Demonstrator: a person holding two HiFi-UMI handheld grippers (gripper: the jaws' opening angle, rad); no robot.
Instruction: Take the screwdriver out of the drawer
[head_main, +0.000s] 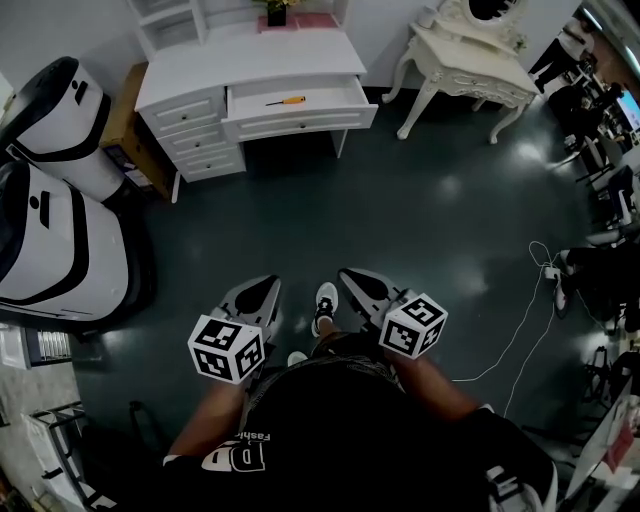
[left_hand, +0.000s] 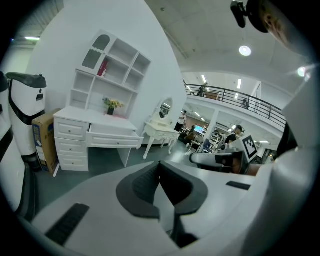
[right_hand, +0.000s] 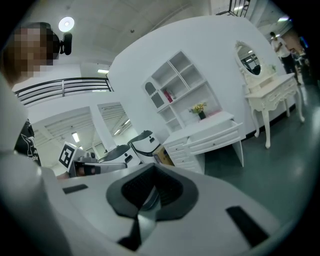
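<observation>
Approach | screwdriver (head_main: 285, 100) lies in open drawer (head_main: 300, 122) of bench (head_main: 250, 60), well apart | left gripper (head_main: 263, 288), right gripper (head_main: 352, 277): fingers together, empty | I should walk close, open right fingers, take the handle across.

Ceiling lights are flooding all three views with cool, even brightness: a round lamp (left_hand: 245, 50) is glaring at one o'clock in the left gripper view, another lamp (right_hand: 66, 23) is blooming at ten o'clock in the right gripper view, and the glossy dark floor (head_main: 420, 230) is throwing back pale reflections. The wide-angle lenses are bowing straight lines towards the rims and blackening the corners. The left gripper (left_hand: 160, 172) and right gripper (right_hand: 152, 172), close to their lenses, are showing soft and blurred, while the white desk (head_main: 250, 70) is reading sharp.
</observation>
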